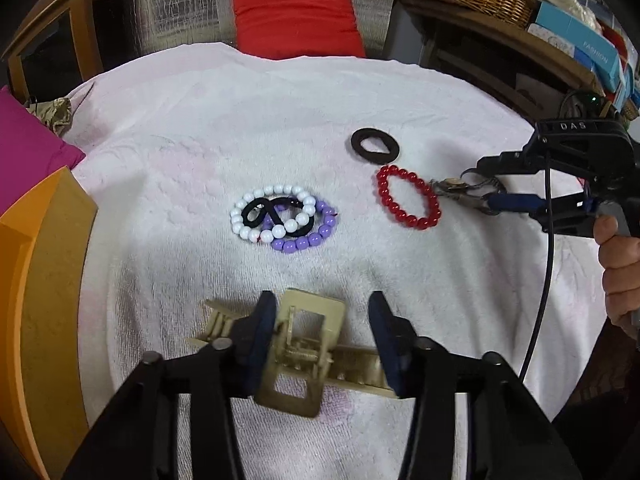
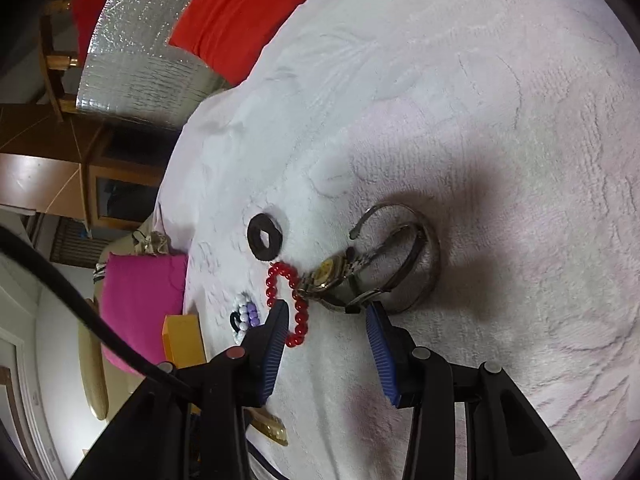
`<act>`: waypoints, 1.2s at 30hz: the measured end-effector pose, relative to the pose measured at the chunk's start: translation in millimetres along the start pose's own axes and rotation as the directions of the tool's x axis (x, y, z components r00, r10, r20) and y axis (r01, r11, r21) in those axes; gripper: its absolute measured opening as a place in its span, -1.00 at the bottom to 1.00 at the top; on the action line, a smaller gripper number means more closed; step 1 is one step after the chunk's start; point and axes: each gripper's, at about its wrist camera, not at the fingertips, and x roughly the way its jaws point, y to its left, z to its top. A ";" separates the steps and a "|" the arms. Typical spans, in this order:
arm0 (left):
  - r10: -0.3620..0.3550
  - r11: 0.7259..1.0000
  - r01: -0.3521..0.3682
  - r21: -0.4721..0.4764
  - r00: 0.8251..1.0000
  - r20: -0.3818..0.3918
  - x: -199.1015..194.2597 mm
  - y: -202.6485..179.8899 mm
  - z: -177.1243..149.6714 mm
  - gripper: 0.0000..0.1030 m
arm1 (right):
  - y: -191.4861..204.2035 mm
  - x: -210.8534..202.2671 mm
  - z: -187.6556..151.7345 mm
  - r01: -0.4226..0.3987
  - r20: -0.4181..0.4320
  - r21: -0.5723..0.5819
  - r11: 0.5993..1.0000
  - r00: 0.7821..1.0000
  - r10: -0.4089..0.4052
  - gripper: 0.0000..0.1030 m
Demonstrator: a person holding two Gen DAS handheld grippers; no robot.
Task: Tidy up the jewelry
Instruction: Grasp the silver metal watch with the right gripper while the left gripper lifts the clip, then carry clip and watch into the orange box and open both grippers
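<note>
Trouble from the left wrist view starts with my left gripper [image 1: 322, 344]: its blue pads stand wide apart around a cream claw hair clip [image 1: 298, 350] lying on the white towel [image 1: 200, 120], the left pad looks to touch it, the right pad clear. If I close off-centre, I judge the springy clip could twist or pop out sideways. Ahead lie a white bead bracelet [image 1: 276, 214], a purple bead bracelet [image 1: 310, 236] and a thin black hair tie [image 1: 276, 216] tangled together; lifting one would likely drag the others. A red bead bracelet [image 1: 408, 196] sits near a thick black hair band [image 1: 374, 146], and an orange box [image 1: 36, 280] waits at the left edge. From the right wrist view, my right gripper [image 2: 328, 314] is open wide in front of a wristwatch [image 2: 332, 276], whose face touches the red bead bracelet [image 2: 294, 304]. I cannot tell whether either pad touches the strap. Closing here could snag the beads or let the curled metal strap slip.
</note>
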 end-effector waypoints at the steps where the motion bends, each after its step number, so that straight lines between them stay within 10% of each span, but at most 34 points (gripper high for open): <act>1: -0.004 1.000 0.004 -0.004 1.000 -0.003 1.4 1.0 -0.2 -0.25 | -0.9 0.0 0.9 0.015 0.019 0.009 1.000 1.000 -0.015 -0.13; 14: -0.002 1.000 0.002 0.003 1.000 0.012 2.5 1.9 -2.9 -0.38 | -14.8 0.6 7.9 0.094 0.151 0.129 0.987 0.982 -0.114 -0.34; 17: -0.004 1.000 0.004 0.009 1.000 0.018 0.0 2.1 -4.6 -0.38 | -14.0 -1.6 8.3 0.140 0.186 0.112 0.984 0.970 -0.160 -0.72; 36: -0.008 0.999 0.015 -0.041 0.988 0.151 -38.3 20.5 6.3 -0.44 | 39.9 -39.1 -7.4 -0.009 0.362 -0.171 0.985 0.929 0.072 -0.82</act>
